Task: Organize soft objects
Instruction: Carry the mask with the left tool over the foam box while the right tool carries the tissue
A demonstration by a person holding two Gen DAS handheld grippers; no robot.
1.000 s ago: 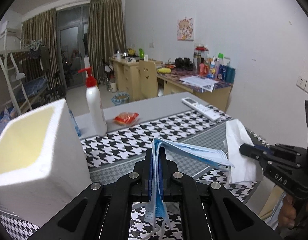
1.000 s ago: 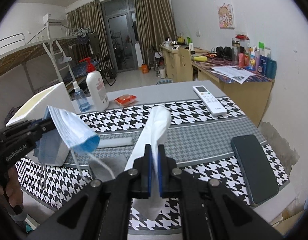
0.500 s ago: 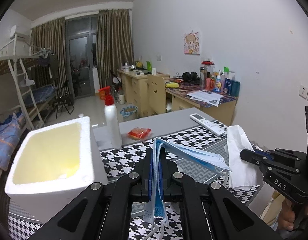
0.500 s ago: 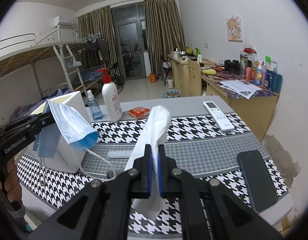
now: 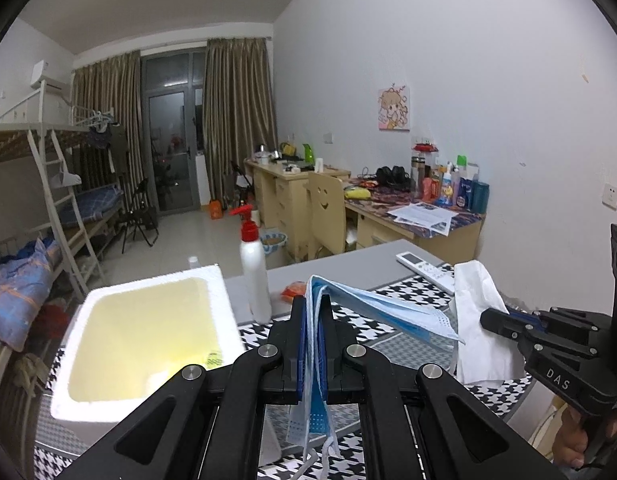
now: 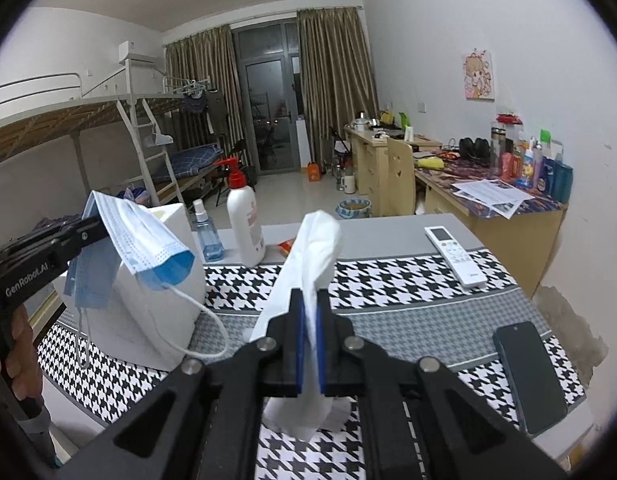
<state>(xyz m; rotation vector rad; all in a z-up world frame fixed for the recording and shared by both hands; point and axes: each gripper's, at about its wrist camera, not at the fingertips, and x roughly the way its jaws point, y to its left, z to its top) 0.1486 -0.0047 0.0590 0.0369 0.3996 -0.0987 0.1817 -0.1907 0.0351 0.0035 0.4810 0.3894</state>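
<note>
Both views are gripper-mounted fisheyes looking forward along their fingers, raised above the table [image 5: 348, 264] and facing the far curtains [image 5: 236, 120] and balcony door. Left wrist view sits left, looking down close into the open foam box [image 5: 148, 332]; the right gripper [image 5: 488, 318] shows at its right edge. Right wrist view sits right, with the left gripper [image 6: 98, 224] at its left edge. Shared: foam box, pump bottle [image 6: 244, 228], remote [image 6: 456, 250], desk [image 6: 488, 200], bunk bed [image 6: 108, 120].
</note>
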